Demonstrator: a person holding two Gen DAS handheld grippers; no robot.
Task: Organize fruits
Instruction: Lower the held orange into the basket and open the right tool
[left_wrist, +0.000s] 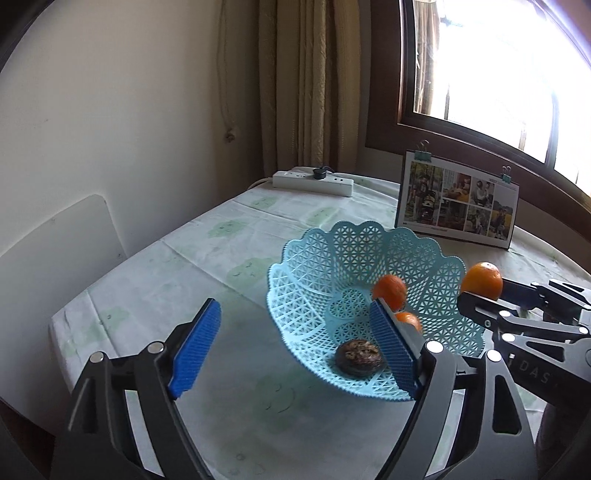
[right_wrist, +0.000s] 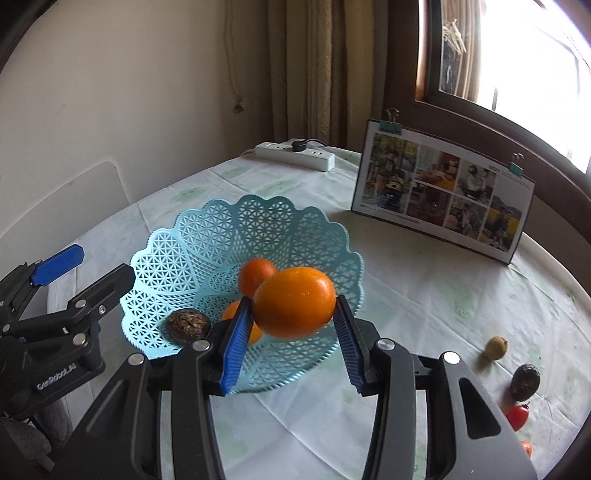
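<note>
Leftmost, the left gripper (left_wrist: 295, 350) waits with pads spread wide and empty beside the blue basket (right_wrist: 207, 236) — presumably clear of the drop. Inside lie a dark fruit (right_wrist: 187, 325) and two small oranges. The right gripper (right_wrist: 291, 343) clamps a large orange (right_wrist: 293, 302) above the near rim — likely ready to release.

You get daylight from the window (left_wrist: 509, 66), blown out to white glare; away from it the wall (left_wrist: 129, 110) dims, fisheye bending curves the window frame, and corners go dark; focus stays sharp
</note>
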